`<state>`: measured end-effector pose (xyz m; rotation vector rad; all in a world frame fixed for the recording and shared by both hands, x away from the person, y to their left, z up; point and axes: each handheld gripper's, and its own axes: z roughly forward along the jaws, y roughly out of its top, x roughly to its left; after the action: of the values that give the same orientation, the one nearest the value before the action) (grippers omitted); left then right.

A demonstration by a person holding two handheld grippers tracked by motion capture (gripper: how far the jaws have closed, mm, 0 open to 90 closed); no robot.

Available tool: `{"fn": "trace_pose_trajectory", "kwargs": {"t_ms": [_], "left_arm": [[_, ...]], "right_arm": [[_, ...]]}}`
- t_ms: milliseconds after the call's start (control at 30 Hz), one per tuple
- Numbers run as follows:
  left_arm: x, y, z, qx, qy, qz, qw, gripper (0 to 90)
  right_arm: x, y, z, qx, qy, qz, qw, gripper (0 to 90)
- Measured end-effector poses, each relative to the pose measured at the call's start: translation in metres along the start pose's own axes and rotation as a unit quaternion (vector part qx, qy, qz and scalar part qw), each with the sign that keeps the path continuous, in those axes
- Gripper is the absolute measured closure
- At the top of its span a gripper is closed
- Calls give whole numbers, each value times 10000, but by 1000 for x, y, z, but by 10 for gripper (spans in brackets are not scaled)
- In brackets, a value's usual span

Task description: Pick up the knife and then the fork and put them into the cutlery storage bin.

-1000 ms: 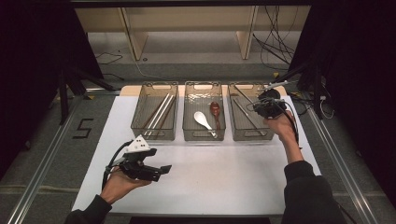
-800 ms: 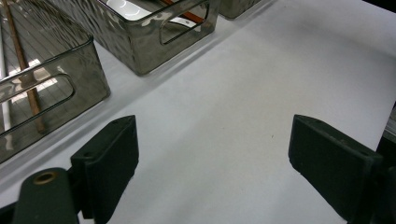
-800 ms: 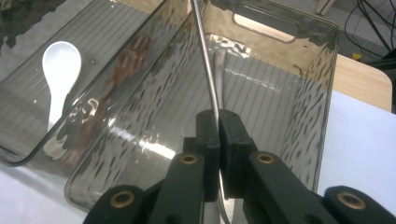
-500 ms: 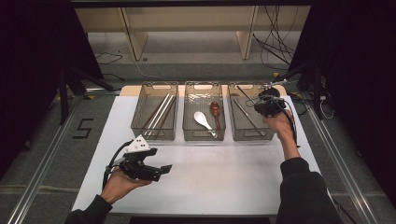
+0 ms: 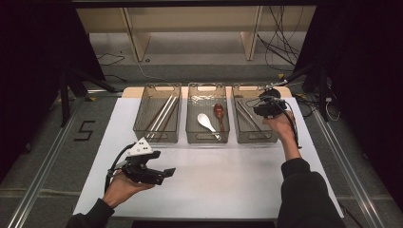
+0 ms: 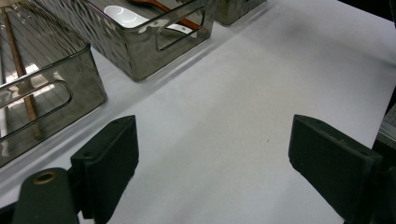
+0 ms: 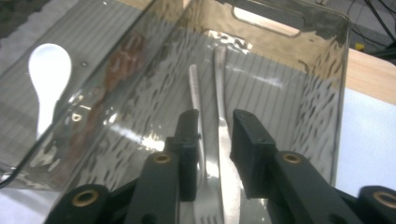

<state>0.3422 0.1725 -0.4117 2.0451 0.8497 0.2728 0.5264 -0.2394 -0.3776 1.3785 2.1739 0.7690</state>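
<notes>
Above right bin (image 5: 273, 135), right gripper (image 5: 260, 109), forks (image 7: 205, 140)

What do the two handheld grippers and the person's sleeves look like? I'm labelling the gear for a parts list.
Both are black. The left gripper carries a grey three-cornered plate on top, and a black cable loops from its back. Its jaws are flat, rectangular black blocks on arms with brass-coloured rivets. The right gripper is a compact black body with thin cables trailing, and its jaws have the same look. The person wears dark long sleeves.
</notes>
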Motion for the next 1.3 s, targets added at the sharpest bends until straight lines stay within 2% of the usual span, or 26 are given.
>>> {"fn": "trace_pose_trajectory", "kwargs": {"t_ms": [233, 633, 800, 900, 967, 1100, 1300], "left_arm": [[0, 0, -1, -19, -5, -28, 10000, 156], [1, 0, -2, -116, 2, -31, 9999, 156], [2, 0, -3, -174, 15, -79, 9998, 155], [2, 0, -3, -198, -9, -98, 9998, 156], [3, 0, -3, -201, -10, -117, 9997, 156], [3, 0, -4, -215, -22, -113, 9997, 156], [3, 0, -4, -252, -46, -130, 9996, 155]], "right_arm": [[2, -3, -14, -172, 206, 35, 9996, 577], [16, -21, -36, -559, 728, 179, 9956, 415], [27, -28, -45, -778, 1022, 238, 9914, 375], [35, -33, -53, -920, 1289, 203, 9872, 366], [40, -36, -57, -985, 1308, 143, 9864, 360], [51, -42, -65, -1166, 1463, 114, 9823, 354], [63, -50, -75, -1334, 1554, 59, 9788, 325]]}}
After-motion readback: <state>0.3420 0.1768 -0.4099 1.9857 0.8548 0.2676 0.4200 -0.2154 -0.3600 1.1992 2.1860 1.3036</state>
